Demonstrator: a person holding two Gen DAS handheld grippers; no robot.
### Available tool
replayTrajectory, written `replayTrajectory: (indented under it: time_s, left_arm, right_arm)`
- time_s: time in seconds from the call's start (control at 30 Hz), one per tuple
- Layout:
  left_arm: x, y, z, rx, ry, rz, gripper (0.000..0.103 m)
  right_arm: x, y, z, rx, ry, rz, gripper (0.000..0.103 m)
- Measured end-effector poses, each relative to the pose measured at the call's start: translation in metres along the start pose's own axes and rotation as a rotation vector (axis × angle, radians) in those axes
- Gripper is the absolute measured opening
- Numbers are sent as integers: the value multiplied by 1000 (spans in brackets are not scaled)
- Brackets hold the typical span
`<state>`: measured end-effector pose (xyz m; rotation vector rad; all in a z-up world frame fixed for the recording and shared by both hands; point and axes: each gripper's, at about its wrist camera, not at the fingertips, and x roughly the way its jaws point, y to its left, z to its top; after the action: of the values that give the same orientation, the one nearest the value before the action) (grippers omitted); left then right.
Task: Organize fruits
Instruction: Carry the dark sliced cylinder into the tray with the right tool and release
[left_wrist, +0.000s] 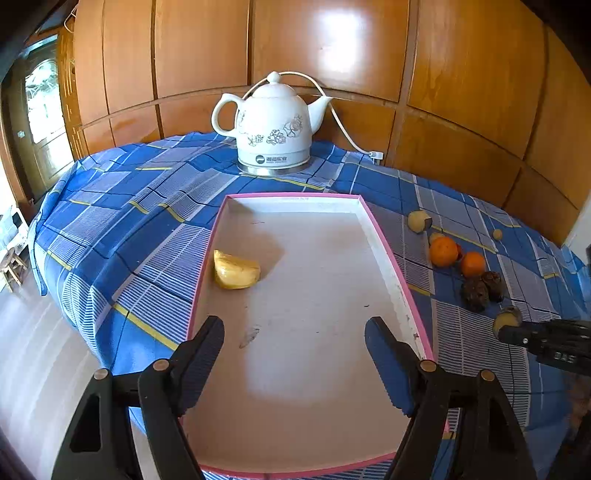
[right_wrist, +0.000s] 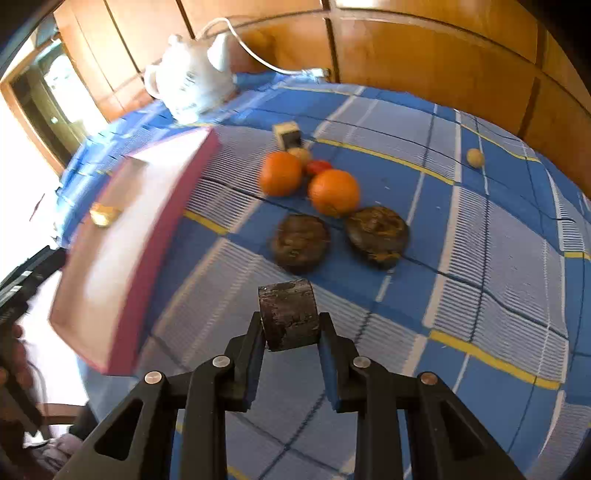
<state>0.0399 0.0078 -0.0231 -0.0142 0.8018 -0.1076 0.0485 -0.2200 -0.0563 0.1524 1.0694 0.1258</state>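
The left gripper (left_wrist: 294, 334) hangs over the near end of a shallow pink-rimmed tray (left_wrist: 384, 236), its fingers (left_wrist: 207, 343) spread wide with nothing between them. One yellow fruit piece (left_wrist: 235, 269) lies inside the tray against its left wall.

The right gripper (right_wrist: 290, 332) is out over the blue checked cloth of the worktop (right_wrist: 498, 229), to the right of the tray (right_wrist: 162, 229). Its fingers (right_wrist: 255, 332) pinch a dark cut chunk (right_wrist: 288, 317) with a flat dark face, held clear above the cloth.

The remaining fruit lies on the cloth beyond the held chunk: two dark wrinkled fruits (right_wrist: 301, 240) side by side, then two oranges (right_wrist: 334, 191) with a small red fruit (right_wrist: 317, 167) between them. Farther back sits a pale cut piece (right_wrist: 286, 134), and a small yellowish round fruit (right_wrist: 475, 157) lies well apart to the right.

A white kettle (left_wrist: 271, 125) stands at the far edge of the worktop, near wooden wall panels (left_wrist: 461, 74).
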Motion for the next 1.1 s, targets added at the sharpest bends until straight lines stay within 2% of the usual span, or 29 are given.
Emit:
replayTrajectory:
  time_s: [0.23,0.53,0.73,0.9,1.1]
  left_arm:
    - [-6,3,-2,-10,-13,5,81]
    - [-20,19,-3,-52,-51,37,85]
    - [-23,35,-3,-83,-60,63,86]
    - [-22,45,-5,-114,-56,70,87]
    - [-16,57,-6,-145,-44,88,87]
  right_arm:
    - [-15,42,10,-50,-33,120,28]
    - [3,108,44,-148,-32,191,28]
    - [34,144,60,-200,-6,171,28]
    - [55,169,69,-260,-6,111,28]
    - [58,190,71,-322,-49,59,28]
